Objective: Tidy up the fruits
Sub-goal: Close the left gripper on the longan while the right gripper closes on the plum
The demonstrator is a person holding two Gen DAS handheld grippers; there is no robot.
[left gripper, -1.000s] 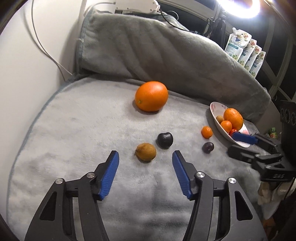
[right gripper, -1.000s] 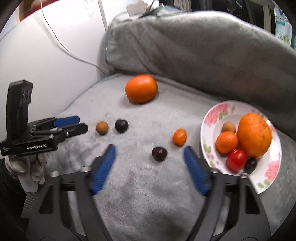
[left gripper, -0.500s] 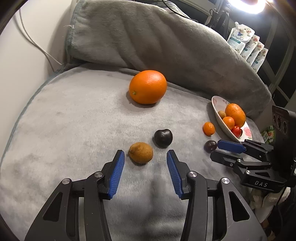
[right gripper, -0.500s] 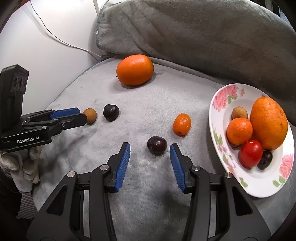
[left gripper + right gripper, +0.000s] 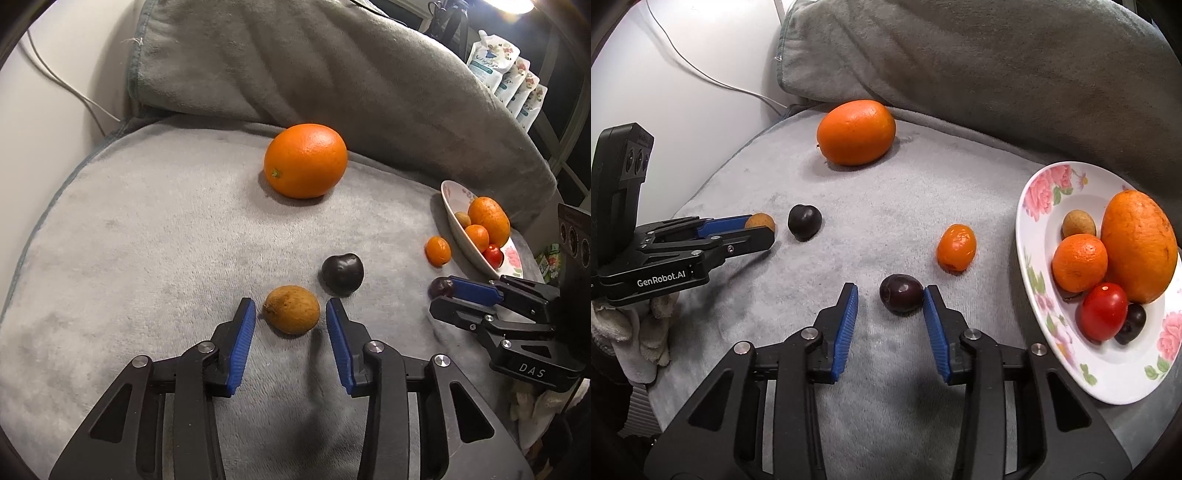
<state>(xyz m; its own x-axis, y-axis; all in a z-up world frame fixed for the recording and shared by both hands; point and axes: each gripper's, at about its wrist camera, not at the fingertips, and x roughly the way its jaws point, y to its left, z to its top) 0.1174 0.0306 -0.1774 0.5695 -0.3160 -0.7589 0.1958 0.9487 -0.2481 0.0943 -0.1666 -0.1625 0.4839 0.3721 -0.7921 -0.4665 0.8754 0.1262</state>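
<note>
My left gripper [image 5: 290, 314] is open, its blue pads on either side of a small brown fruit [image 5: 291, 309] on the grey blanket; it does not grip it. My right gripper [image 5: 891, 295] is open around a dark plum [image 5: 900, 293], whose right side touches the right pad. A second dark plum [image 5: 342, 274] lies just beyond the brown fruit. A large orange [image 5: 306, 160] sits further back. A small orange fruit [image 5: 956, 247] lies left of the flowered plate [image 5: 1041, 192], which holds several fruits.
A grey blanket [image 5: 147, 229] covers the surface and a bulky cushion [image 5: 314, 66] behind it. A white wall with a cable [image 5: 713, 79] is at the left. Refill pouches [image 5: 509, 85] stand at the back right.
Both grippers moved forward and down, each reaching around its fruit. Their jaws narrowed from wide open, and the right pad now touches the plum.
</note>
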